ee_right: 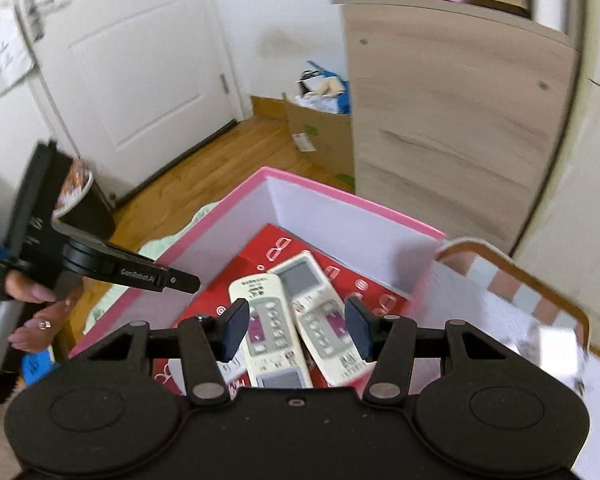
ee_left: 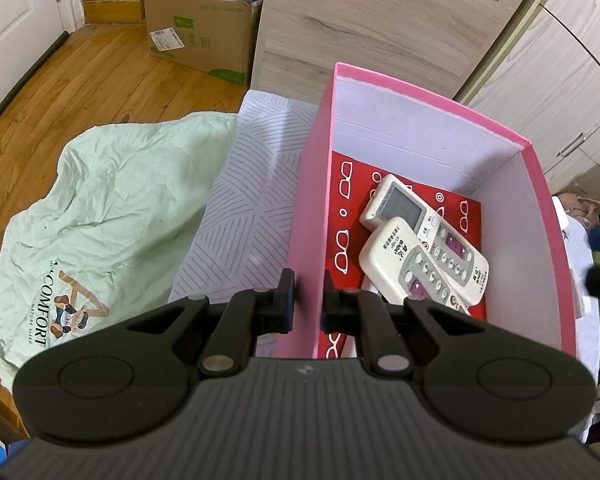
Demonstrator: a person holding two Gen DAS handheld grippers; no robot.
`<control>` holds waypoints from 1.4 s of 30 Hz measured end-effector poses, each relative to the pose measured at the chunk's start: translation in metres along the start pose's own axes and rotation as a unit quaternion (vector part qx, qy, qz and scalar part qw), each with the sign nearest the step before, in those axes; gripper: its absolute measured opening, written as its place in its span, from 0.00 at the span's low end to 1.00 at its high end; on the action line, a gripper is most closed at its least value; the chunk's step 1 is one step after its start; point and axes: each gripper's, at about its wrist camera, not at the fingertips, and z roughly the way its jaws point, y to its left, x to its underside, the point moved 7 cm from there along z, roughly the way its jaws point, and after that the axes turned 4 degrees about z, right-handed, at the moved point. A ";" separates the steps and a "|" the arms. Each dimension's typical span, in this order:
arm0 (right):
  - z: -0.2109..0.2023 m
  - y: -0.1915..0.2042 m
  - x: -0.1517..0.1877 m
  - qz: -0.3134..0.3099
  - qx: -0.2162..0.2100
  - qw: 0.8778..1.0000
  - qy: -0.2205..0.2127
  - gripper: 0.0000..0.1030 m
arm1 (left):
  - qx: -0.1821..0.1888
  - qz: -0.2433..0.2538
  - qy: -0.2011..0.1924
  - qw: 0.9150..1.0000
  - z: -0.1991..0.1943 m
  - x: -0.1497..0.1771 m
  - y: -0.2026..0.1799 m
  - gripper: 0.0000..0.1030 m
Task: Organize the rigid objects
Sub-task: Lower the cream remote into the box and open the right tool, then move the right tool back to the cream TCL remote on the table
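A pink box [ee_left: 308, 200] stands on the bed, white inside. In it lies a flat red carton [ee_left: 348, 200] printed with glasses, and on that two cream remote controls [ee_left: 396, 204] [ee_left: 404, 256], one overlapping the other. My left gripper [ee_left: 306, 300] is shut on the box's left wall, one pad on each side. The right wrist view shows the same pink box [ee_right: 340, 196], the red carton [ee_right: 268, 244] and both remotes [ee_right: 260, 300] [ee_right: 304, 276]. My right gripper [ee_right: 296, 328] hangs open above them, holding nothing. A hand [ee_right: 32, 296] holds the left gripper's body [ee_right: 100, 264].
A pale green bedding bag [ee_left: 100, 208] lies left of the box on a striped sheet [ee_left: 252, 184]. A cardboard box [ee_left: 200, 36] stands on the wood floor by a wardrobe panel [ee_left: 380, 20]. A brown-rimmed tray [ee_right: 540, 280] sits right of the pink box; a white door [ee_right: 132, 60] is behind.
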 end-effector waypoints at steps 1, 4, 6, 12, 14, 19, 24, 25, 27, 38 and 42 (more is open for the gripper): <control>-0.007 -0.008 0.001 0.012 0.000 1.000 -0.003 0.57 | -0.001 -0.001 0.000 1.000 0.000 0.000 0.000 0.10; -0.021 -0.030 0.009 0.044 0.005 0.999 -0.009 0.57 | -0.006 -0.008 -0.001 1.000 0.002 -0.002 0.000 0.09; -0.024 -0.045 0.015 0.066 0.011 0.998 -0.005 0.57 | -0.012 -0.007 -0.001 1.000 0.002 -0.003 -0.001 0.09; -0.005 -0.089 0.046 0.141 0.024 0.989 0.046 0.57 | -0.017 -0.004 -0.006 1.000 -0.001 -0.008 -0.003 0.08; 0.010 -0.101 0.058 0.170 0.028 0.982 0.073 0.57 | -0.015 -0.004 -0.005 1.000 -0.001 -0.009 -0.003 0.08; 0.038 -0.117 0.078 0.191 0.064 0.973 0.114 0.57 | -0.023 0.028 -0.008 0.999 -0.003 -0.007 -0.008 0.07; 0.057 -0.124 0.080 0.207 0.077 0.967 0.125 0.57 | -0.029 0.062 -0.013 0.998 -0.003 -0.006 -0.013 0.06; 0.059 -0.126 0.079 0.208 0.082 0.967 0.125 0.58 | -0.031 0.069 -0.014 0.997 -0.003 -0.006 -0.014 0.06; 0.062 -0.128 0.077 0.213 0.087 0.966 0.118 0.58 | -0.033 0.074 -0.017 0.997 -0.003 -0.005 -0.015 0.06; 0.083 -0.132 0.068 0.199 0.131 0.966 0.102 0.65 | -0.035 0.081 -0.021 0.996 -0.003 -0.004 -0.018 0.06; 0.091 -0.128 0.070 0.171 0.141 0.970 0.104 0.71 | -0.035 0.082 -0.021 0.996 -0.005 -0.005 -0.018 0.06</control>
